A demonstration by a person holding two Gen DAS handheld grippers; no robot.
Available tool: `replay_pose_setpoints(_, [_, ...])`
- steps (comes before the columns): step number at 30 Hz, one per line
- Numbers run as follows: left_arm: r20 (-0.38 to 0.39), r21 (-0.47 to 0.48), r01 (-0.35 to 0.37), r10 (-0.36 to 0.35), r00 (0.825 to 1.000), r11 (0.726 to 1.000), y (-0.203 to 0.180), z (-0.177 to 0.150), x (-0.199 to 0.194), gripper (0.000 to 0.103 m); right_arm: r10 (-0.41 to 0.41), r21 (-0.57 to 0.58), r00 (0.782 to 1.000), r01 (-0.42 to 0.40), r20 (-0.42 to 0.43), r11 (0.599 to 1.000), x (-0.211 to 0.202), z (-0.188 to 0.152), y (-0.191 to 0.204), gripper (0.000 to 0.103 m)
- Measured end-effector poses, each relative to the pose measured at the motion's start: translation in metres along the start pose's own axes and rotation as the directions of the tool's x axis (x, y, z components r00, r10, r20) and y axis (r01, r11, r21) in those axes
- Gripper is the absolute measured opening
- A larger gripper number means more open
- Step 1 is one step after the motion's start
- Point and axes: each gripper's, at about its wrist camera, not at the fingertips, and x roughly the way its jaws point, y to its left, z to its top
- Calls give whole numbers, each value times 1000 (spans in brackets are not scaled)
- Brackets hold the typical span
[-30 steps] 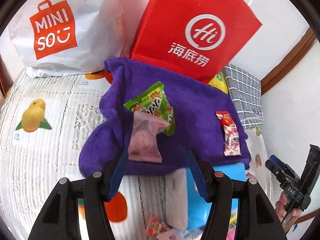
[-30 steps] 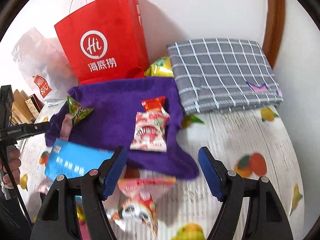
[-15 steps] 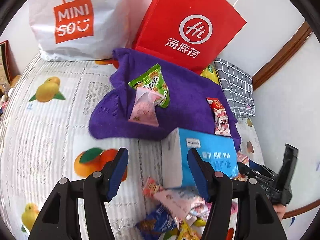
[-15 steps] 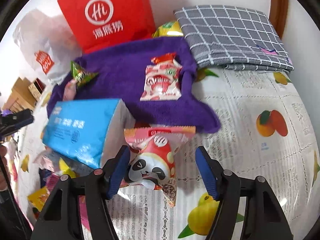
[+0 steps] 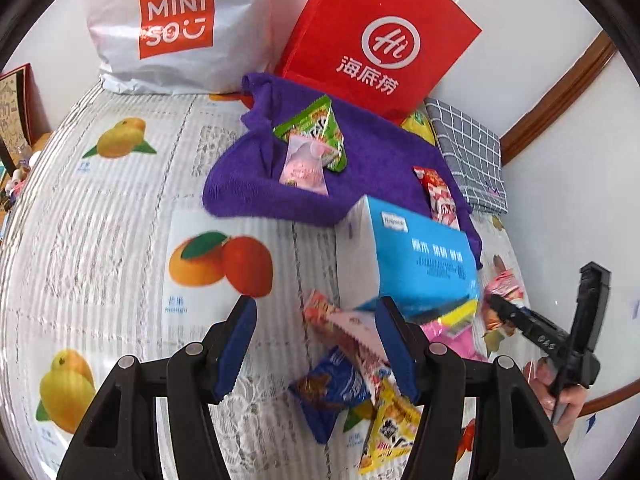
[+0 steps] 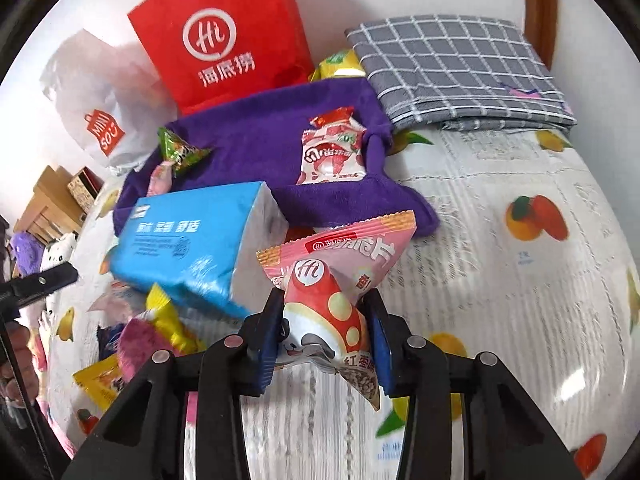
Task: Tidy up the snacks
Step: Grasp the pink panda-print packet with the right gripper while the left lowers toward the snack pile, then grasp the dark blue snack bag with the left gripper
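My right gripper (image 6: 324, 304) is shut on a red packet with a panda and white dots (image 6: 332, 320), its pads pressing both sides. A pink packet (image 6: 360, 244) lies right behind it. My left gripper (image 5: 316, 312) stands open above a loose pile of snacks (image 5: 344, 388), nothing between its fingers. A purple cloth (image 5: 380, 152) carries a green packet (image 5: 316, 128), a pale pink packet (image 5: 304, 166) and a red-and-white strawberry packet (image 6: 334, 152). A blue tissue pack (image 6: 184, 240) leans on the pile at the cloth's near edge.
A red paper bag (image 5: 376, 48) and a white shopping bag (image 5: 172, 28) stand against the wall behind the cloth. A folded grey checked cloth (image 6: 452, 64) lies at the back right. The fruit-print tablecloth (image 5: 120, 220) covers the table; clutter sits off its left edge.
My left gripper drew back from the purple cloth to the snack pile, still open. My right gripper came down over the panda packet and shut on it.
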Motion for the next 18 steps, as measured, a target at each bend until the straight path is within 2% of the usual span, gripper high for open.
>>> replay_pose_setpoints(9, [-51, 5, 16, -15, 999, 1000, -3, -25, 18, 59, 8, 7, 999, -9, 39, 1000, -35, -33, -1, 39])
replay_pose_setpoints(18, [-101, 67, 20, -13, 995, 998, -21, -36, 46, 58, -10, -10, 998, 11, 60, 1000, -59, -58, -5, 39])
